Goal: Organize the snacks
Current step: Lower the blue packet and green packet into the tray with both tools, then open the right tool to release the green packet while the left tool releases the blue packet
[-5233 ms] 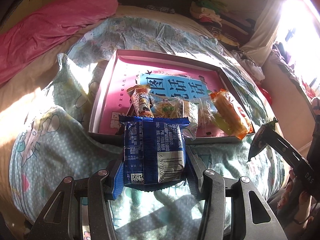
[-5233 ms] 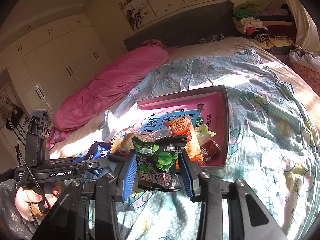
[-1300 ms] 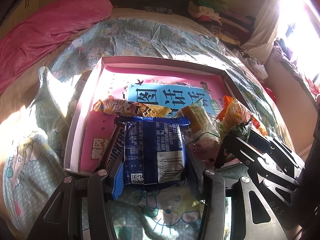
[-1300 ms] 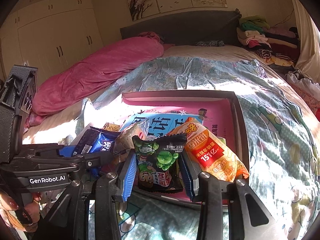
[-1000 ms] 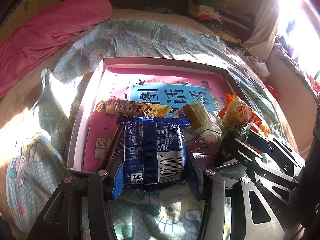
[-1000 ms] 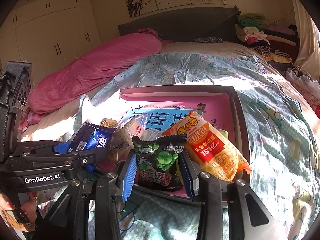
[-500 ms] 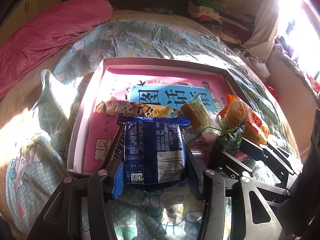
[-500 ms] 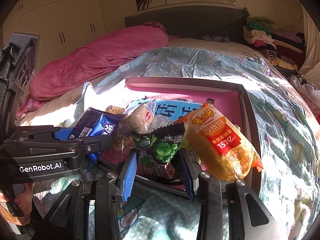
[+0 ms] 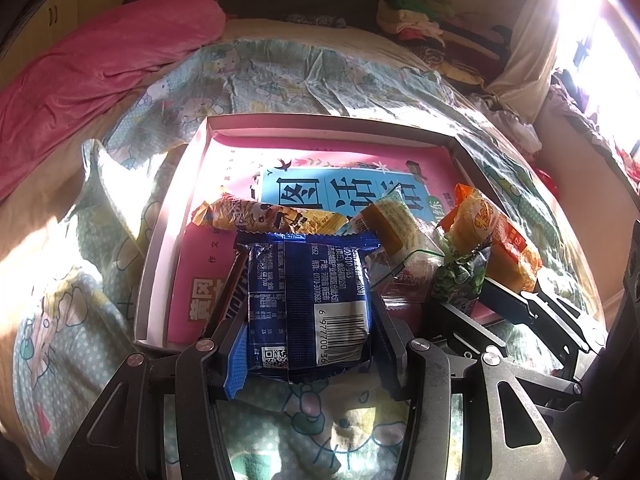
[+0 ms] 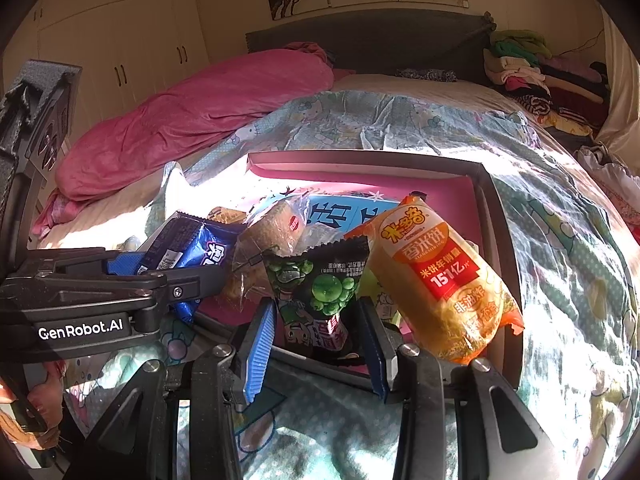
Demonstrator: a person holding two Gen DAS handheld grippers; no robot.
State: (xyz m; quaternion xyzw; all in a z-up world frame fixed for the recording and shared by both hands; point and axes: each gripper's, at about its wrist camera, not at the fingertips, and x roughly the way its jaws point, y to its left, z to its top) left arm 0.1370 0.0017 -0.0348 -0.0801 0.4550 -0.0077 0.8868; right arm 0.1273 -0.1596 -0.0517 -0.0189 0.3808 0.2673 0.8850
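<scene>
In the left wrist view my left gripper [image 9: 308,316] is shut on a dark blue snack packet [image 9: 308,296], held over the front edge of the pink-lined box [image 9: 320,120]. My right gripper [image 10: 316,328] is shut on a black-and-green pea packet [image 10: 320,292] just inside the box's front rim [image 10: 360,156], close beside the left gripper [image 10: 160,276] and its blue packet [image 10: 188,248]. The box holds an orange rice-cracker packet [image 10: 436,276], a clear-wrapped cake [image 10: 276,224], a yellow-brown bar [image 9: 264,216] and a dark bar [image 9: 232,292]. The right gripper [image 9: 480,300] shows at the right with the pea packet [image 9: 460,276].
The box lies on a cartoon-print bedspread [image 9: 280,72]. A pink duvet [image 10: 192,112] lies along the left, folded clothes [image 10: 520,64] are stacked at the headboard, and white wardrobes [image 10: 120,40] stand behind. A hand [image 10: 36,400] holds the left gripper's handle.
Both grippers have come up to the box's front edge with their packets since the oldest frames. In the last second the right gripper edged closer and rolled slightly; the left stayed still.
</scene>
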